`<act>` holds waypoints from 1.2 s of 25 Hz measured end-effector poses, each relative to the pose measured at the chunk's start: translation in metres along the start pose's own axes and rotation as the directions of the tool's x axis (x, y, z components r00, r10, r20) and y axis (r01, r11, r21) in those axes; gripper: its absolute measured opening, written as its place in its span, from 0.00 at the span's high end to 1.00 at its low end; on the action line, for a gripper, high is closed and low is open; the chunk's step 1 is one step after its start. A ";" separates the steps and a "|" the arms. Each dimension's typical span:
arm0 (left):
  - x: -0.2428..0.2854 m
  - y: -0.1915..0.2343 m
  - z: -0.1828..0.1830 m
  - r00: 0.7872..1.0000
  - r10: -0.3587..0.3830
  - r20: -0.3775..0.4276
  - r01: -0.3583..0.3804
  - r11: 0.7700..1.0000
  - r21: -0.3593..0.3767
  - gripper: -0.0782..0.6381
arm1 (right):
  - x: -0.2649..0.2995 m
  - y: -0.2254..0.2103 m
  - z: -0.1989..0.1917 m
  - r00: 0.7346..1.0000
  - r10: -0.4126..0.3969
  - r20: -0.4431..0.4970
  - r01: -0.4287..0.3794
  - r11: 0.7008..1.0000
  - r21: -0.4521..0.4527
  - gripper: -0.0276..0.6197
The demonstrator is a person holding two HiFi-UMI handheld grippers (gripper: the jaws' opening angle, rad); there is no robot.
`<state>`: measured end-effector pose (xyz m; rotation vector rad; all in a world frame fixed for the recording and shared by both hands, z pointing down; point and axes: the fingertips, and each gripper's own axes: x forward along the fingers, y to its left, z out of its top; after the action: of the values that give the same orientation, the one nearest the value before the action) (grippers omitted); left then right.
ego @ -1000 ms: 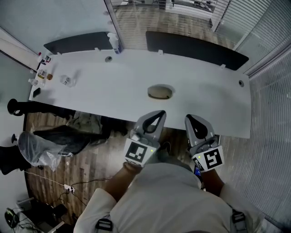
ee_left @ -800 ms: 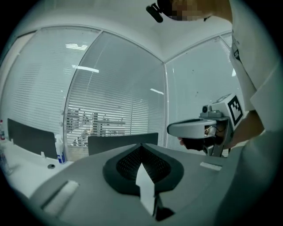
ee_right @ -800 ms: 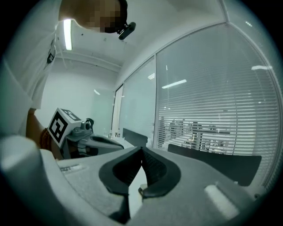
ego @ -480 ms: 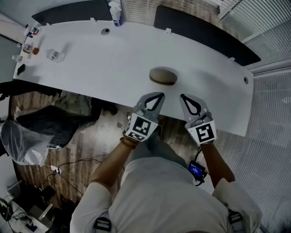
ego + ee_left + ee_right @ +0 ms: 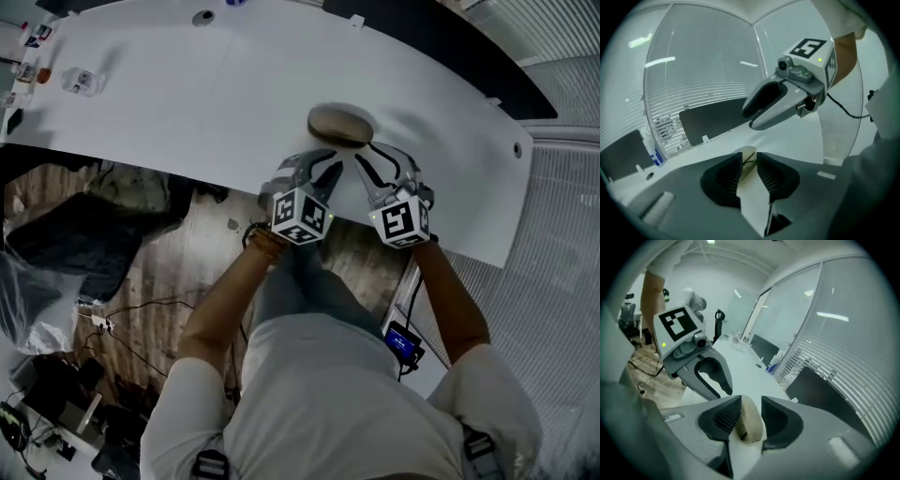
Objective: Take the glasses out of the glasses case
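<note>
White tabletop (image 5: 187,103) fills the upper part of the head view, with wooden flooring (image 5: 216,272) seen below its near edge and glass walls with blinds seen from the gripper views. A closed tan glasses case (image 5: 340,124) is laid flat on the table, close to that near edge. Small bottles (image 5: 37,73) are set well apart from the case, at the far left end of the table.

Both bare forearms are stretched forward from the torso and drawn together toward the case, so that the two grippers form a narrow V. The left forearm (image 5: 225,300) is angled in from the left of the case, the right forearm (image 5: 450,291) from the right. Each gripper is pitched down at the table, its marker cube turned up to the head camera.

The left gripper (image 5: 328,167) is held just short of the case's near left side. Its jaws have just been opening and are parted, with nothing gripped; the case's end is seen through the gap. The right gripper (image 5: 364,167) is held just short of the case's near right side. Its jaws have likewise just been opening, and the case is framed in the gap between them without being clamped.
</note>
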<state>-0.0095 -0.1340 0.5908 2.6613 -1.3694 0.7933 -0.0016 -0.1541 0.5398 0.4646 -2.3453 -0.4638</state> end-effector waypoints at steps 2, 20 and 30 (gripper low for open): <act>0.016 -0.001 -0.019 0.999 -0.002 -0.053 0.006 0.998 0.067 0.74 | 0.018 0.004 -0.015 0.999 0.012 -0.043 -0.015 0.996 -0.085 0.74; 0.076 0.000 -0.072 0.986 -0.026 -0.166 0.043 0.995 0.094 0.68 | 0.093 0.018 -0.085 0.980 -0.005 -0.197 -0.069 0.929 -0.364 0.58; 0.079 0.000 -0.071 0.985 -0.049 -0.163 0.059 0.997 0.057 0.69 | 0.089 -0.009 -0.070 0.988 0.022 -0.150 -0.060 0.965 -0.256 0.79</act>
<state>-0.0013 -0.1746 0.6889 2.5995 -1.2495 1.0358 -0.0136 -0.2155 0.6344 0.3136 -2.1115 -0.6837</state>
